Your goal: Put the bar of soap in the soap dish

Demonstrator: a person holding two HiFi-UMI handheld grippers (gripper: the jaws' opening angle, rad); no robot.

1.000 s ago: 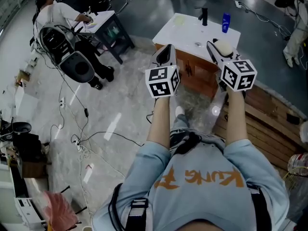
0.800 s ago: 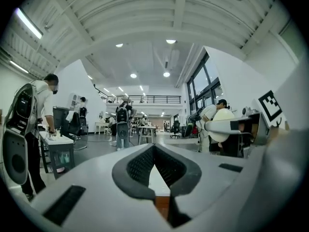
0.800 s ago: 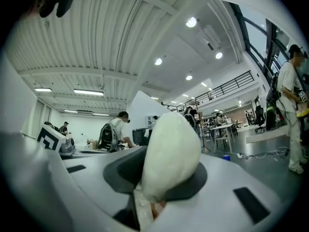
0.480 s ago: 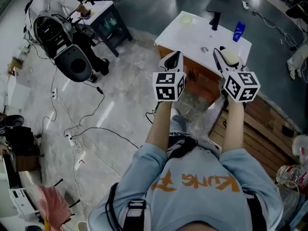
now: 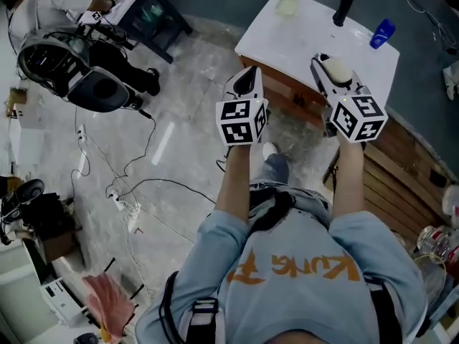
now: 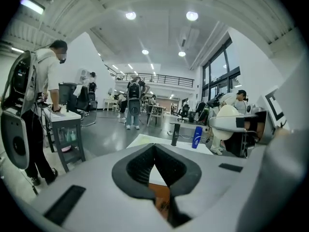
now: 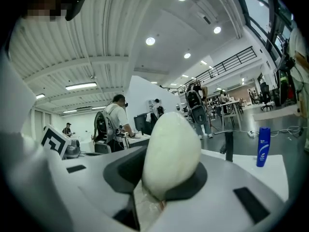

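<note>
Head view: the person's 2 arms reach forward over a marble floor (image 5: 179, 142). The left gripper (image 5: 249, 79) and the right gripper (image 5: 334, 77) are level with each other at the near edge of a white counter (image 5: 301, 45) on a wooden cabinet (image 5: 287, 92). The soap (image 5: 338, 69), a pale oval bar, sits between the right gripper's jaws, above the counter and not touching it. The soap dish (image 5: 287, 5), small and pale, lies at the counter's far left corner, well apart from the soap. A black tap (image 5: 343, 9) stands to the right of the dish, and a blue bottle (image 5: 382, 33) stands further right. At the upper left, another person (image 5: 43, 6) bends over a dark table (image 5: 154, 13).

Left gripper view: the 2 dark pads meet at their tips, so the claw is closed with nothing in it. Through the gap under the tips show the white counter and the orange wood of the cabinet. Beyond stand the tap and the bottle, side by side.

Right gripper view: the claw is clamped on the soap, which stands upright with its narrow end up and its lower part between the pads. The bottle and the tap stand on the counter to its right.
</note>
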